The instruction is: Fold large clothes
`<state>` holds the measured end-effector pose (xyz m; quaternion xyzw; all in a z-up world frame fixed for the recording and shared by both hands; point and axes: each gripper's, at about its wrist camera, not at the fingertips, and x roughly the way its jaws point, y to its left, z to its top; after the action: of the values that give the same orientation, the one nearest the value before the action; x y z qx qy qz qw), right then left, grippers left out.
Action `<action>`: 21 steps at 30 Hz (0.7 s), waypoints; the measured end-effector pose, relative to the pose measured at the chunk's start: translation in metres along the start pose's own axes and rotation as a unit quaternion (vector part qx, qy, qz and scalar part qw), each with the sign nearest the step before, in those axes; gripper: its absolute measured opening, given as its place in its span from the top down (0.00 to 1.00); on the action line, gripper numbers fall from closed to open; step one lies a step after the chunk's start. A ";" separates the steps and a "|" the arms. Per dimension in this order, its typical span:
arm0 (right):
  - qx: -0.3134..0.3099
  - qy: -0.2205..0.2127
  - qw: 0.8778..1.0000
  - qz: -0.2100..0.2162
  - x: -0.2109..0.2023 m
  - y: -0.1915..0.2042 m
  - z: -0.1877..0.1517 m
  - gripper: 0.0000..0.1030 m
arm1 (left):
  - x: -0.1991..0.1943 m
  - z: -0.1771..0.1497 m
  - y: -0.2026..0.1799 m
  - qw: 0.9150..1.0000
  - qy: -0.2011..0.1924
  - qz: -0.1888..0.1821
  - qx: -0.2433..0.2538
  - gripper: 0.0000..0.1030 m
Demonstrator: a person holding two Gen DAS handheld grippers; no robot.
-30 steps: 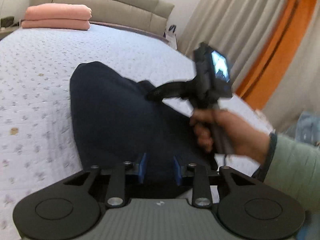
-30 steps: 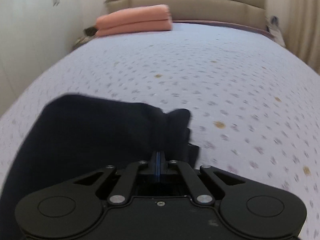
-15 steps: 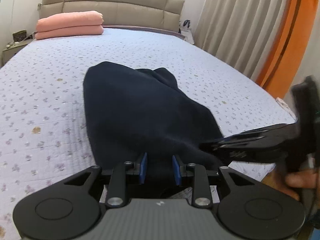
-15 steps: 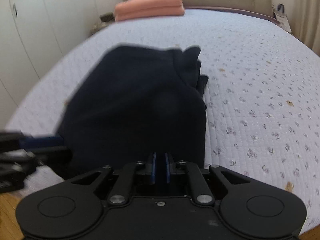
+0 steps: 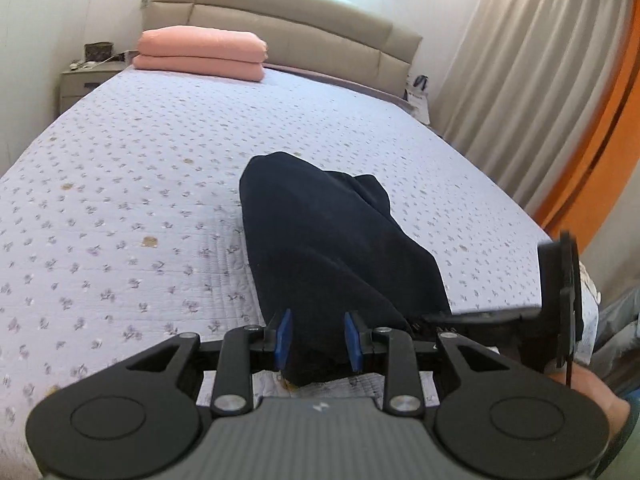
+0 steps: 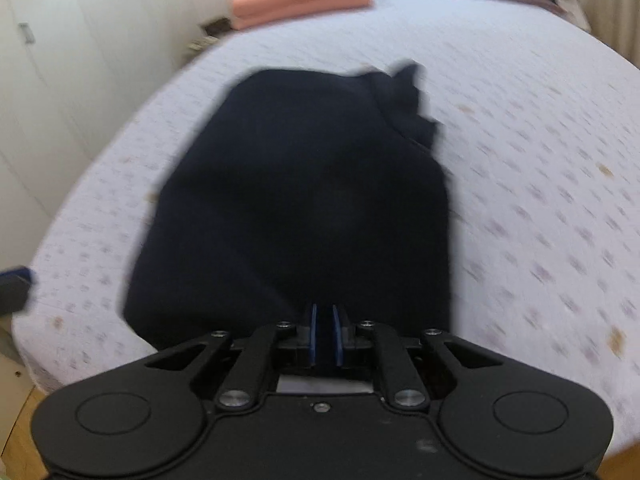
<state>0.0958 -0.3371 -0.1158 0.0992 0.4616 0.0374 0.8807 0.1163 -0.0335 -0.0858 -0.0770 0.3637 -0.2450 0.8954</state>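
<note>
Left wrist view: your left tool (image 5: 318, 338) sits at the near edge of the bed (image 5: 120, 200), its blue pads closed on the near end of the dark navy garment (image 5: 320, 240), which lies lengthwise on the floral quilt toward the headboard. Your right tool (image 5: 460, 320) reaches in from the right at the same end. In the right wrist view your right tool (image 6: 324, 334) shows a narrow gap with dark cloth in it; whether the pads press it, you cannot tell. Folded pink bedding (image 5: 200, 54) lies by the headboard.
</note>
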 end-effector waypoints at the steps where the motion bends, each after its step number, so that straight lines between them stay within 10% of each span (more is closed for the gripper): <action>1: 0.016 -0.001 1.000 0.004 -0.011 -0.005 -0.002 0.87 | -0.002 0.001 -0.001 1.000 0.000 0.003 -0.004 0.70; 9: -0.011 -0.092 0.996 -0.007 -0.118 0.019 0.006 0.24 | -0.036 0.020 -0.039 0.998 -0.025 0.049 0.011 0.63; 13: -0.026 -0.120 0.992 -0.034 -0.150 0.039 0.019 0.22 | -0.056 0.038 -0.063 0.996 -0.049 0.079 0.010 0.31; 21: -0.030 -0.116 0.989 -0.086 -0.160 0.056 0.024 0.21 | -0.086 0.049 -0.092 0.992 -0.075 0.099 0.033 0.21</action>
<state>0.0257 -0.3113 0.0385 0.0360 0.3622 -0.0368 0.9307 0.0620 -0.0730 0.0319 -0.0296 0.2930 -0.1608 0.9420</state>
